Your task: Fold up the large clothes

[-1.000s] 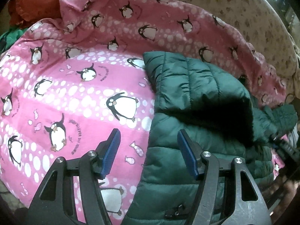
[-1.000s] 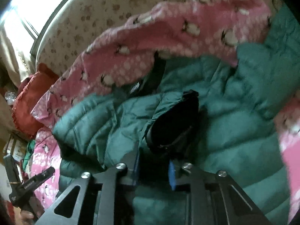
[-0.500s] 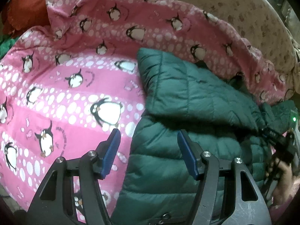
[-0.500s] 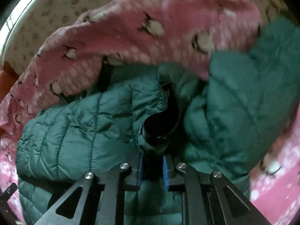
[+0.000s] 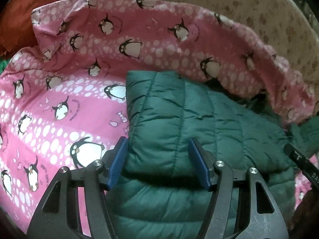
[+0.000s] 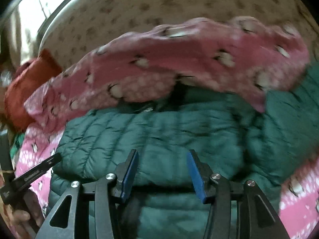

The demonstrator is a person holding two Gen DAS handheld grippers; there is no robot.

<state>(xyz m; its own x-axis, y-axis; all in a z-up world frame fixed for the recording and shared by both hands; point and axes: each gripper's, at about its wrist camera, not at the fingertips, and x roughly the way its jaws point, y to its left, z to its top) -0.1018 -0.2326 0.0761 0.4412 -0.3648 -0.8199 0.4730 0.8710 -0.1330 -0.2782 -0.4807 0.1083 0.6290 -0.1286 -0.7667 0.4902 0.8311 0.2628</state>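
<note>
The green quilted jacket (image 5: 199, 123) lies on the pink penguin-print blanket (image 5: 65, 107), with one padded section folded flat across the top of the jacket body; the folded section's left edge runs beside a printed penguin. In the right wrist view the same jacket (image 6: 159, 139) fills the lower centre, and a raised ridge of the blanket (image 6: 179, 63) crosses behind it; this view is motion-blurred, so fine stitching cannot be read. The left gripper (image 5: 158, 161) is spread wide, its blue-padded fingers (image 5: 117, 163) standing on either side of the near end of the folded section with nothing pinched between them. The right gripper (image 6: 162, 172) is likewise spread, its blue pads (image 6: 196, 177) apart above the jacket surface and gripping nothing. The other tool's black body appears at the right edge of the left view and at the lower left of the right view. Beyond the blanket lies a beige paw-print sheet (image 5: 249, 10). An orange-red cushion (image 5: 39, 10) sits at the far left corner, also visible in the right view (image 6: 26, 87).
</note>
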